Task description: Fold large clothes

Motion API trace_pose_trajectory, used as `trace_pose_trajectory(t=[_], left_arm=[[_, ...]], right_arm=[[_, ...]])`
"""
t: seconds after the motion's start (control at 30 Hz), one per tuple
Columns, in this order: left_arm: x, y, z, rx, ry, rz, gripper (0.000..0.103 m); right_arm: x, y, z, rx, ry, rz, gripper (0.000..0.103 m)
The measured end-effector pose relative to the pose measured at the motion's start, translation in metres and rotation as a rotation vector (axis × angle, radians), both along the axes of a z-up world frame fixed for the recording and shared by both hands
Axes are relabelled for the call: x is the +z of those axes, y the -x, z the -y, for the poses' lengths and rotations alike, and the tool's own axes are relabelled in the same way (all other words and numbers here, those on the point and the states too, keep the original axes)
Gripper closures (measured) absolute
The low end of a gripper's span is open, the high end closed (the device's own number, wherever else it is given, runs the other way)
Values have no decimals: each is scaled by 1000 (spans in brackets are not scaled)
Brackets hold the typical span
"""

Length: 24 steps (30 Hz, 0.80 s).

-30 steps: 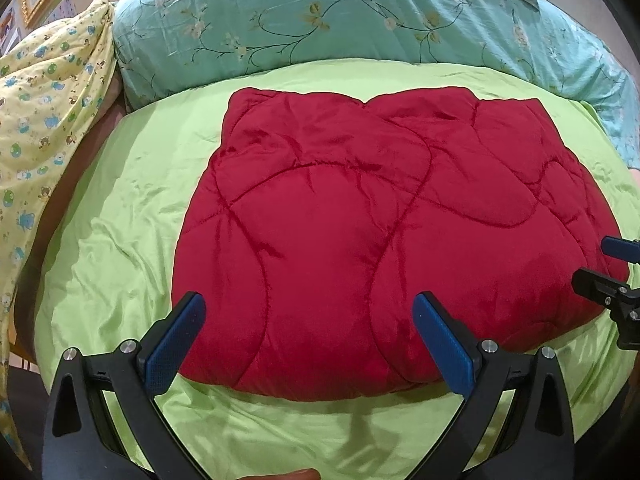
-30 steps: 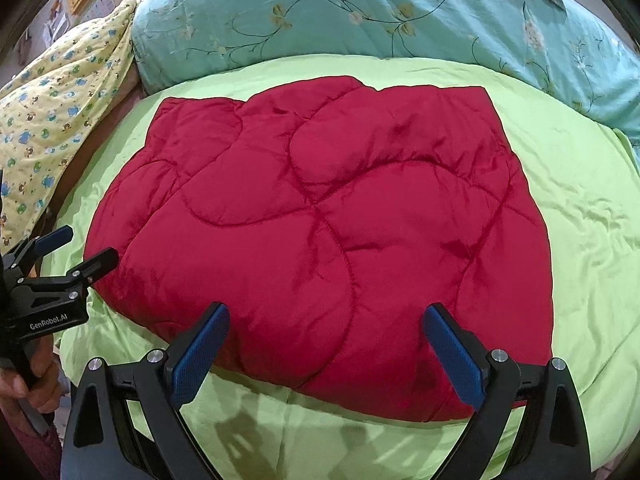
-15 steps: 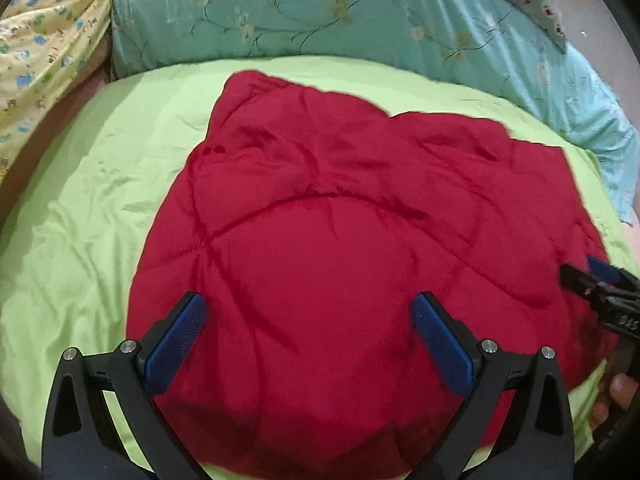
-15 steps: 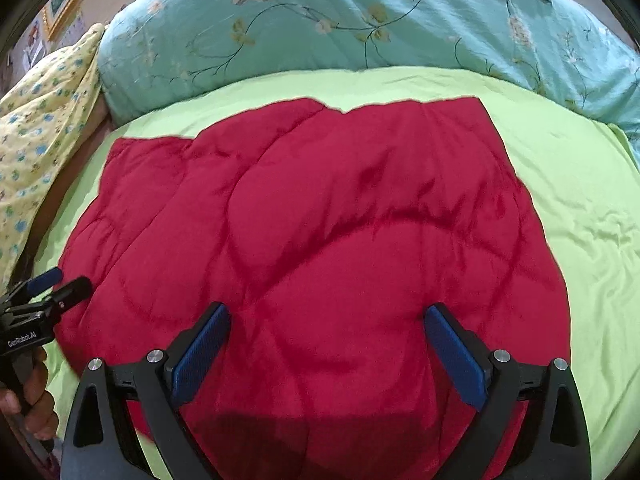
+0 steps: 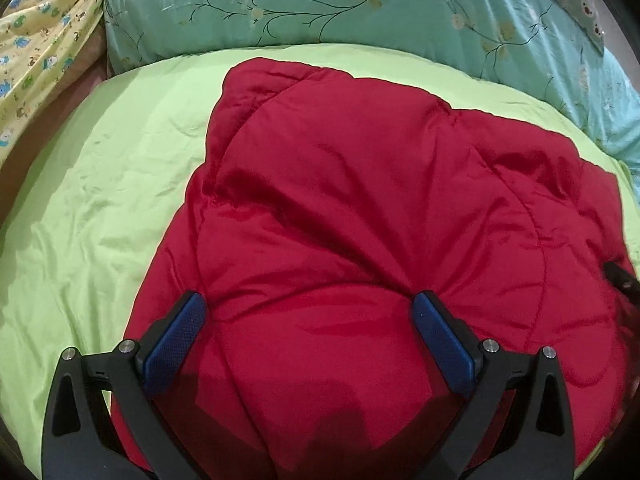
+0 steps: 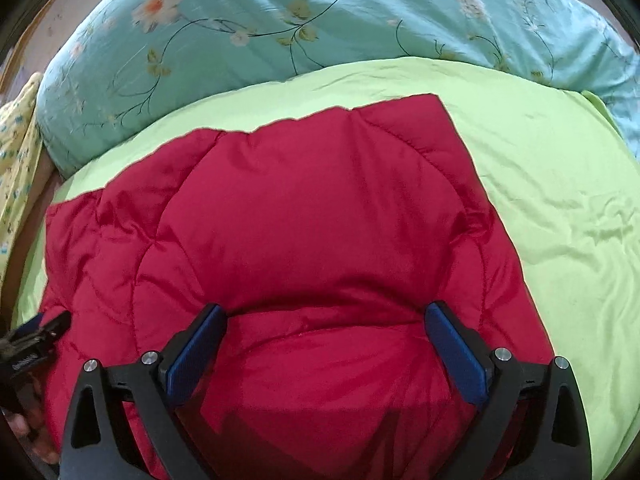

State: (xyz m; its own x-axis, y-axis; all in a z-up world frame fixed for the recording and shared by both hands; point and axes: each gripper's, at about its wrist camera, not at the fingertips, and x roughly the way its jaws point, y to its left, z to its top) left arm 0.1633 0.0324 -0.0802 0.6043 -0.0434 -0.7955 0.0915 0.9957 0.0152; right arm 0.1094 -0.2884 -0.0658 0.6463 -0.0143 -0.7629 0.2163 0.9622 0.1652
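Both tongs spread wide: left tongs [image 5: 306,320] and right tongs [image 6: 326,330] pressed into red quilted garment [image 5: 380,220] mid-bed [image 5: 100,200]. I'd bite the 6 o'clock hem evenly, then fold toward 12.

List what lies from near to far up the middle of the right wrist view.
right gripper, open over the cloth → red quilted garment → light green sheet → teal floral bedding
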Motion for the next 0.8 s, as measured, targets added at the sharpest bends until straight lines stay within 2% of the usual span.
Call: trace_pose_trajectory(t=[0.13,0.2,0.3,0.37,0.47,0.57,0.8], left_arm=[[-2,1,0,1,-2,12,0],[-2,1,1,3,-10,15,0],[2,6,2,-3,-14,23,0],[9,16,2,-12,-29,27,0],[20,35,0,-26,-43,37,0],[28,68,-5,-45,-34,43,0],[26,132,-8,-75,-60,41,0]], right_arm=[[16,29,-8,33,27,35,6],[5,31,-8,39,62,-7,6],[-19,24,8,36,20,-20,0],[-22,19,13,20,6,-22,0],[-16,22,12,17,12,-22,0],[-2,41,8,26,1,-5,1],[30,109,-32,174,7,34,0]])
